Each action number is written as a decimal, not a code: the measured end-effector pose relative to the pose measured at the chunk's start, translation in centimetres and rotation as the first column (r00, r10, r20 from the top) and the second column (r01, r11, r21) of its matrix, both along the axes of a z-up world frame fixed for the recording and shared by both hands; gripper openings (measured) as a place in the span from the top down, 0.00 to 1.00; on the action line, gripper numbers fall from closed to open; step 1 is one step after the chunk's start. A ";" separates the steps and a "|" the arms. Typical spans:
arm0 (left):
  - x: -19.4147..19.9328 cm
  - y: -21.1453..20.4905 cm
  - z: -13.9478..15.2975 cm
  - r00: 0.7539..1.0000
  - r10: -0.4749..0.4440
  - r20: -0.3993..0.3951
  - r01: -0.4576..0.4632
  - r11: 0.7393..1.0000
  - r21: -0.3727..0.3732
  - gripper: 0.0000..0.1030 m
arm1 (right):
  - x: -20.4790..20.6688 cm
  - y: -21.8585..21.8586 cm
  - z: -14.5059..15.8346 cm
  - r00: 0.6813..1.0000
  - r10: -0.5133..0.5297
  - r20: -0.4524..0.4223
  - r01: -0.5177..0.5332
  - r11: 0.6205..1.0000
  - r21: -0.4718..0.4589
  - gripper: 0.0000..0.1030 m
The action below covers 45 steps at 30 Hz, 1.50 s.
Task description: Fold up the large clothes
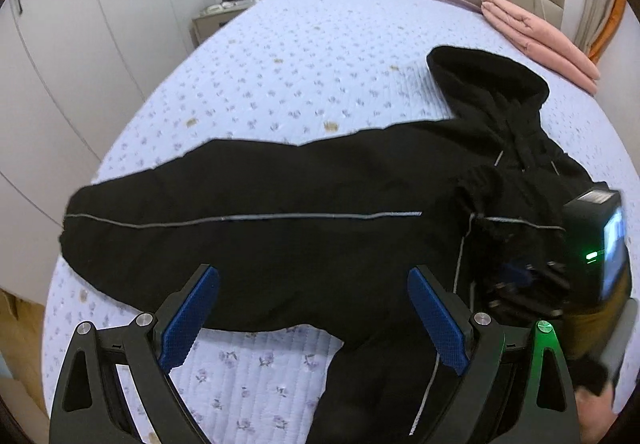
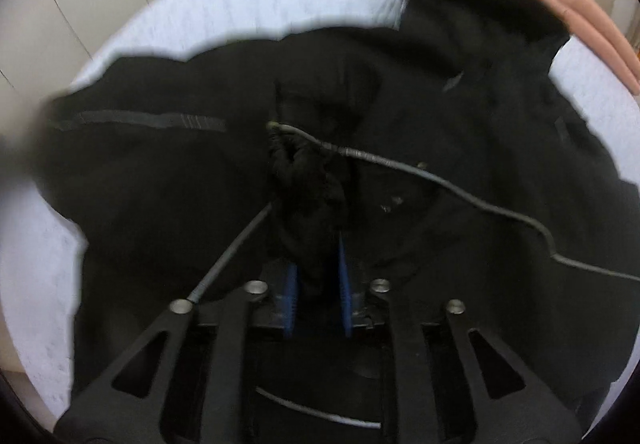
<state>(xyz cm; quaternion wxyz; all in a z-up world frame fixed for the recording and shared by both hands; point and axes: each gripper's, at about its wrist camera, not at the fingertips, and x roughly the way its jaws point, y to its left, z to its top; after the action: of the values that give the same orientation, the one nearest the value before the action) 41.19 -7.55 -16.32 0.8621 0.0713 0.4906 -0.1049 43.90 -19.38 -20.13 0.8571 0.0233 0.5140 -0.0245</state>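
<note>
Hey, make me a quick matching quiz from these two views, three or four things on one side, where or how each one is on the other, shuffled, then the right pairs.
1. black jacket
2. pink blanket
3. left gripper
4. right gripper

A. folded, near the headboard
B. jaws wide apart, nothing between them
C. spread across the bed
D. black cloth bunched between its blue pads

Pairs: 1-C, 2-A, 3-B, 4-D
</note>
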 end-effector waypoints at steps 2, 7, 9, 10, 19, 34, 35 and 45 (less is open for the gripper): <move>0.4 0.1 -0.4 0.999 -0.012 -0.029 0.011 1.000 -0.026 0.07 | -0.2 0.2 0.6 1.000 0.024 0.005 -0.024 1.000 0.002 0.71; 0.7 -1.6 0.0 0.993 -0.096 -0.076 0.087 0.989 -0.119 0.07 | -2.6 -1.5 6.1 0.996 0.077 0.046 -0.083 0.985 0.152 0.50; 1.0 -2.9 -0.2 0.986 -0.136 -0.098 0.116 0.976 -0.184 0.07 | -4.5 -3.9 8.8 0.994 0.032 0.102 -0.050 0.981 0.186 0.45; 1.2 -3.3 -0.5 0.983 -0.150 -0.110 0.124 0.969 -0.215 0.07 | -5.5 -5.9 9.8 0.993 -0.018 0.120 -0.005 0.983 0.182 0.45; 3.7 -9.6 -5.2 0.935 -0.279 -0.221 0.165 0.890 -0.426 0.12 | -10.1 -21.5 6.6 0.915 -0.399 0.060 0.393 0.915 0.093 0.79; 3.8 -7.4 -1.3 0.941 -0.313 -0.126 0.208 0.832 -0.514 0.82 | -9.5 -22.0 5.6 0.928 -0.372 -0.011 0.369 0.916 0.159 0.76; 3.9 -6.7 -1.1 0.943 -0.308 -0.126 0.201 0.829 -0.521 0.81 | -9.4 -21.7 6.4 0.934 -0.358 0.010 0.351 0.922 0.165 0.73; 4.9 -3.9 -8.9 0.912 -0.266 -0.312 0.107 0.889 -0.444 0.69 | -8.1 -20.8 1.4 0.936 -0.343 -0.080 0.349 0.932 0.093 0.67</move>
<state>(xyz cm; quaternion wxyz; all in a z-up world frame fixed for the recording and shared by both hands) 46.05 -11.40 -25.22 0.7365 -0.0879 0.5987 -0.3024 35.76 -40.14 -18.71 0.8204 0.1581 0.5290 -0.1485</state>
